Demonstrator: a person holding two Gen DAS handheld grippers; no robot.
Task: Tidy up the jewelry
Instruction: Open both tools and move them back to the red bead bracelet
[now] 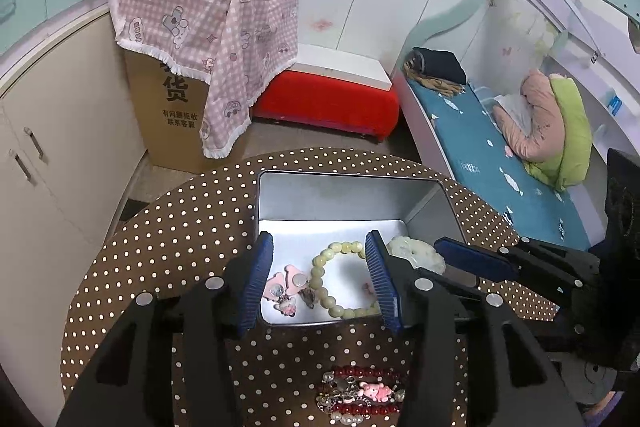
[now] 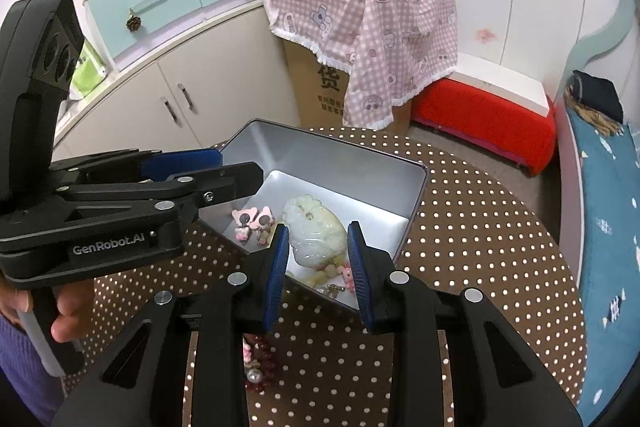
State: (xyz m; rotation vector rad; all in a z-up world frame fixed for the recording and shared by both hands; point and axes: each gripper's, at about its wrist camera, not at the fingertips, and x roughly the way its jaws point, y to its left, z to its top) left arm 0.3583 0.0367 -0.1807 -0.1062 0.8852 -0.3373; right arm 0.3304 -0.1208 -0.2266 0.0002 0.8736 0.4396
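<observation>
We hold our left gripper (image 1: 320, 279) open over the silver tin (image 1: 344, 195), where the pale bead bracelet (image 1: 320, 273) and pink charms (image 1: 286, 285) lie; our right gripper (image 2: 318, 269) hangs open around the jade pendant (image 2: 316, 231); the red bracelet (image 1: 362, 393) rests on the dotted table (image 1: 180, 227)

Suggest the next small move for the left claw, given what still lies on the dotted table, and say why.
Probably draw the open, empty left claw back and down onto the dark red bead bracelet with the pink charm. It still lies on the brown polka-dot tablecloth outside the grey metal tin, which already holds the pale yellow bead bracelet.
</observation>
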